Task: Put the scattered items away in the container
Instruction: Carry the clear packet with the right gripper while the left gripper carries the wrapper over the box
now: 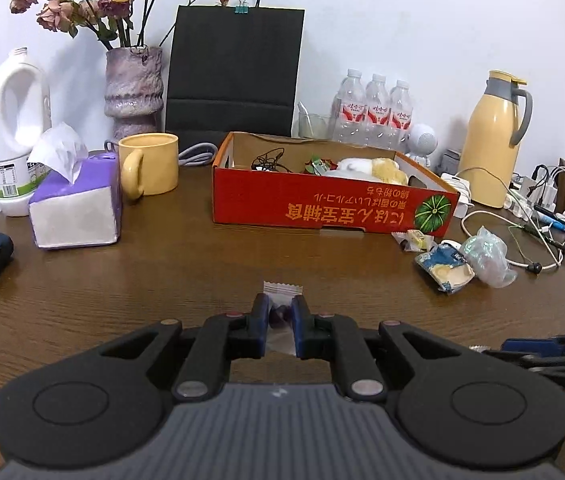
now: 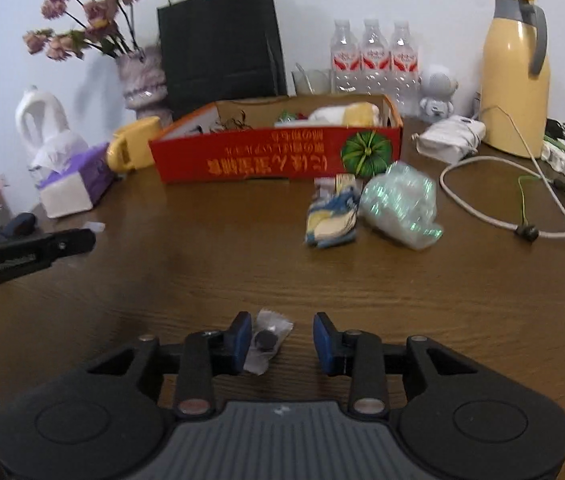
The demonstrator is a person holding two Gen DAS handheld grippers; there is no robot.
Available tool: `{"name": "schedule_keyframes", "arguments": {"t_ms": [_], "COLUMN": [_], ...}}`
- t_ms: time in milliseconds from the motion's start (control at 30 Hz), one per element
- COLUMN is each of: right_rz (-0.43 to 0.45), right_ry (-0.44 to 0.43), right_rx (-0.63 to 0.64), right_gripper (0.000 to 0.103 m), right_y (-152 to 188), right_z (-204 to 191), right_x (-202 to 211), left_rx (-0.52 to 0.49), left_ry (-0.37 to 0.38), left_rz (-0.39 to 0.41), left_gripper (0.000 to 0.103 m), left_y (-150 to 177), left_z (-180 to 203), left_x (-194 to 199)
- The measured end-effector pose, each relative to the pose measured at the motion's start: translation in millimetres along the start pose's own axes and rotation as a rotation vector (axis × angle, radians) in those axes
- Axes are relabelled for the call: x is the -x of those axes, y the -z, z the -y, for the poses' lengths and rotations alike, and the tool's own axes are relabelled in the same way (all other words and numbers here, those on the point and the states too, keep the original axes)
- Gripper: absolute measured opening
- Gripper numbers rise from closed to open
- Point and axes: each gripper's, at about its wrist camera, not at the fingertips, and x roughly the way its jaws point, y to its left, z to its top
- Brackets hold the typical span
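Left gripper [image 1: 281, 312] fingers pinching clear candy wrapper [image 1: 282, 289] low over bench [image 1: 162, 280]. Right gripper [image 2: 281, 332] fingers spreading wide around second wrapped candy [image 2: 267, 340] lying on bench, touching left finger. Red box [image 1: 322, 204] sitting beyond, snack packets [image 1: 446, 266] beside it.

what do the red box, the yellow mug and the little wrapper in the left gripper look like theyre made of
Red box: looks like corrugated cardboard, matte red print outside, raw brown inside walls and cut edges.
Yellow mug: probably glazed ceramic, thick wall with a soft sheen; could be enamel.
Wrapper in the left gripper: thin clear plastic film with a crimped, serrated end; something dark shows through it.
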Motion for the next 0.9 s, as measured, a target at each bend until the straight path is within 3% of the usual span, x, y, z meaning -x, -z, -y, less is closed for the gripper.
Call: {"name": "schedule_keyframes", "arguments": {"t_ms": [100, 233, 333, 467, 600, 767, 900], "right_rz": [0.004, -0.007, 0.012, 0.034, 0.071, 0.206, 0.327], "right_ry": [0.045, 0.044, 0.075, 0.089, 0.054, -0.003, -0.011], "right_rx": [0.036, 0.082, 0.128, 0.174, 0.124, 0.077, 0.089], "right_gripper": [0.032, 0.030, 0.018, 0.016, 0.016, 0.016, 0.016], "right_y": [4, 10, 11, 15, 10, -33, -103], "right_z": [-12, -24, -34, -40, -34, -21, -7], "right_x": [-7, -12, -13, -13, 1, 32, 32], "left_rx": [-0.005, 0.000, -0.007, -0.011, -0.021, -0.017, -0.052], "left_ry": [-0.009, -0.016, -0.016, -0.015, -0.015, 0.048, 0.050], "left_rz": [0.008, 0.004, 0.006, 0.015, 0.052, 0.139, 0.218], "left_gripper": [0.013, 0.013, 0.013, 0.013, 0.013, 0.013, 0.013], "left_y": [1, 3, 4, 4, -1, -41, -104], "left_z": [-2, -3, -2, 0, 4, 6, 11], "left_x": [4, 4, 5, 8, 17, 16, -9]}}
